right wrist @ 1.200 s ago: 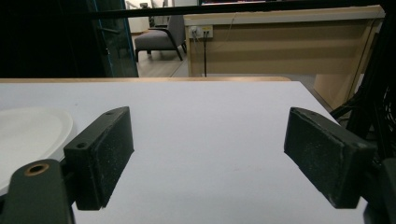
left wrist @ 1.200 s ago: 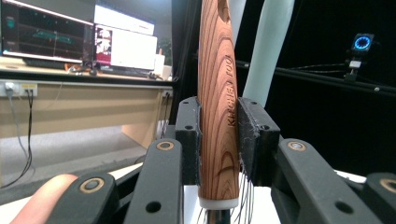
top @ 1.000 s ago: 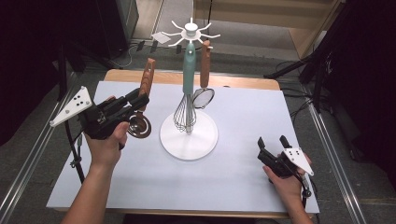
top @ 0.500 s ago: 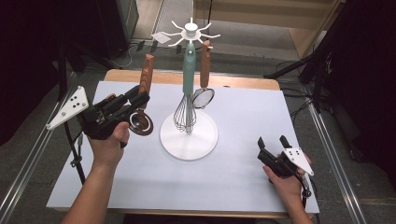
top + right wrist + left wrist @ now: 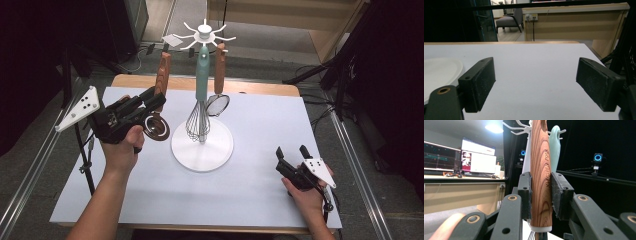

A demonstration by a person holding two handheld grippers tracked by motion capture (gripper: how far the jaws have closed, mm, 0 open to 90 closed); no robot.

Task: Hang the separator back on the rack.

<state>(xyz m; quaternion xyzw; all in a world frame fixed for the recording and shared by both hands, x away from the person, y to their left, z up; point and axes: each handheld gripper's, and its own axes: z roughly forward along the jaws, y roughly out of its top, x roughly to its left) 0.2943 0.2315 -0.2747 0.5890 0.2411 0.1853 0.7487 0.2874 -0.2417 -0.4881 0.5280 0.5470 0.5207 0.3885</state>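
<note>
Your left hand-held gripper [image 5: 152, 100] is clamped on the wooden-handled utensil [image 5: 540, 177], whose long axis stands upright, left of the white hook stand [image 5: 202, 145] on the worktop [image 5: 260, 115]. The hooks lie above and to the right. Your right hand-held gripper [image 5: 290, 156] rests near right, jaws apart. The handle reads "KITCHEN TOO".

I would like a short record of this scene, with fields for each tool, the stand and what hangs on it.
left tool: shut on the wooden handle of a utensil, beside the rack
right tool: open, nothing between the jaws, low over the pale blue table
stand: white hook rack with round base
hanging: teal-handled wire whisk; wooden-handled small strainer
</note>
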